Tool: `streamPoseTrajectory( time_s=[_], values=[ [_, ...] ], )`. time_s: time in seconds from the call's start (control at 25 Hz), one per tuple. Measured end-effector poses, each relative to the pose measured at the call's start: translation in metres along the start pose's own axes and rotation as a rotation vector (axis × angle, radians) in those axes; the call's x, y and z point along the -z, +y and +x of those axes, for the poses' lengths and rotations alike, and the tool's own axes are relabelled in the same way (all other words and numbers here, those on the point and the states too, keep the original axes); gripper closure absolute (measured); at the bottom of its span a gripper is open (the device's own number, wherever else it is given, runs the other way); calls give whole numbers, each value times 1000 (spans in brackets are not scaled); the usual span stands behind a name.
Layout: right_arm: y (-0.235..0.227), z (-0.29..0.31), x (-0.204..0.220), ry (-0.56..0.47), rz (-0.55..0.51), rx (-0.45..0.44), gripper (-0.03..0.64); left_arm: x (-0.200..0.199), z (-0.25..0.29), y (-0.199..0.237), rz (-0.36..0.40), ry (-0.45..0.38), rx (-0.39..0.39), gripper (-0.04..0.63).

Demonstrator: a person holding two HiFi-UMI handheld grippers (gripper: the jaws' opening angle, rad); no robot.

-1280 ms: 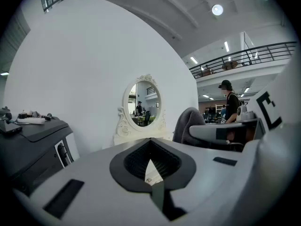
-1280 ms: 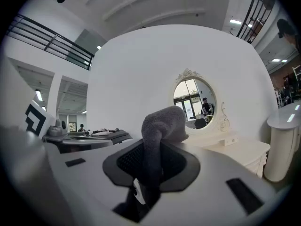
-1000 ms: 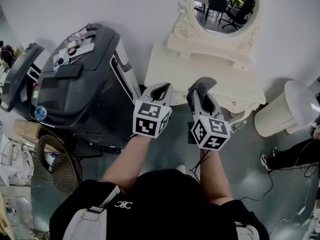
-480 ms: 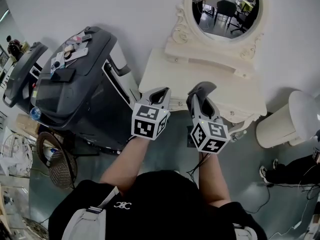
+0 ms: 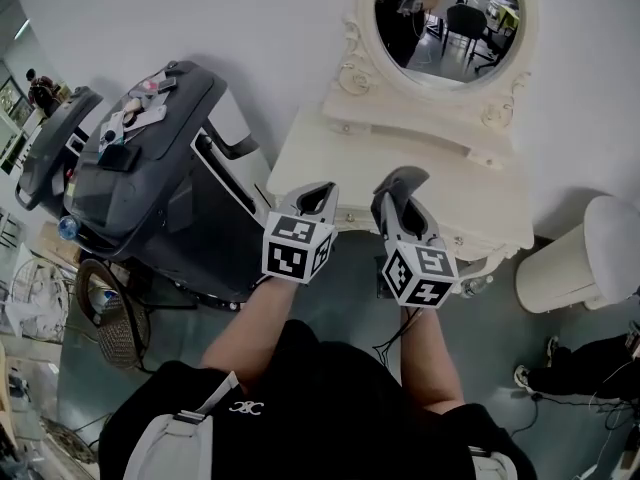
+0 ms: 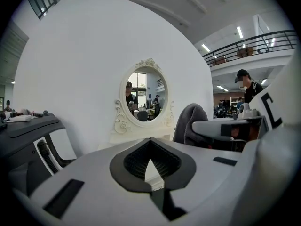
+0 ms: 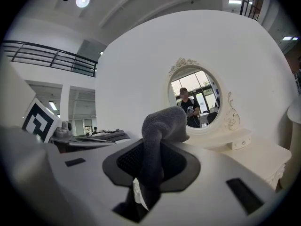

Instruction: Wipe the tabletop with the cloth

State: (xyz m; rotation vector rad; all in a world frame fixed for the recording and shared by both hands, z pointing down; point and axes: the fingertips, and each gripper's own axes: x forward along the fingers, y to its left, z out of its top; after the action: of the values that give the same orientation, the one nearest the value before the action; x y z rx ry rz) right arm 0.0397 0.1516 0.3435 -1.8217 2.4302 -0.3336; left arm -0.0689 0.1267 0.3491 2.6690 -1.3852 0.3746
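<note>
While the right claw (image 5: 399, 190) pinched the soft, floppy grey cloth (image 7: 162, 124) by a bunched fold over the near edge of the white tabletop (image 5: 450, 190), the left claw (image 5: 316, 197) hung closed and empty just left.

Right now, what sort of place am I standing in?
Probably a large open hall staged with home furniture: a white vanity table with an oval mirror, a railed upper gallery, and office chairs reflected in the mirror.
</note>
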Motion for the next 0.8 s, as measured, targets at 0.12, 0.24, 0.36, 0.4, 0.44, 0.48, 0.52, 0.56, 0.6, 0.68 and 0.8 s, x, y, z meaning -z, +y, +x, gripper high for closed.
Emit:
streamPoseTrajectory(
  time_s=[0.12, 0.24, 0.36, 0.4, 0.44, 0.48, 0.52, 0.56, 0.6, 0.68, 0.8],
  values=[
    [-5, 4, 0, 1, -5, -31, 530, -2, 11, -3, -1, 2, -6, 598],
    [-11, 9, 4, 7, 7, -60, 531, 4, 22, -7, -7, 12, 4, 598],
    [-17, 18, 8, 20, -6, -55, 531, 8, 35, -6, -14, 20, 13, 600],
    [-21, 22, 9, 23, -8, -50, 530, 8, 40, -4, -15, 21, 15, 598],
    [-25, 26, 9, 25, -7, -44, 531, 8, 46, -3, -17, 21, 18, 598],
    [-29, 31, 9, 23, -3, -40, 531, 7, 53, 0, -18, 19, 21, 598],
    [-32, 36, 7, 17, 5, -39, 531, 6, 60, 3, -20, 17, 25, 598],
    [-36, 42, 5, 7, 15, -40, 530, 4, 68, 6, -20, 16, 28, 598],
    [-39, 49, 2, -3, 24, -42, 531, 2, 76, 10, -22, 15, 32, 598],
    [-46, 65, -2, -11, 30, -39, 531, -4, 92, 18, -27, 9, 40, 598],
    [-55, 97, -4, 5, 13, -22, 531, -13, 115, 36, -11, -4, 42, 598]
  ],
)
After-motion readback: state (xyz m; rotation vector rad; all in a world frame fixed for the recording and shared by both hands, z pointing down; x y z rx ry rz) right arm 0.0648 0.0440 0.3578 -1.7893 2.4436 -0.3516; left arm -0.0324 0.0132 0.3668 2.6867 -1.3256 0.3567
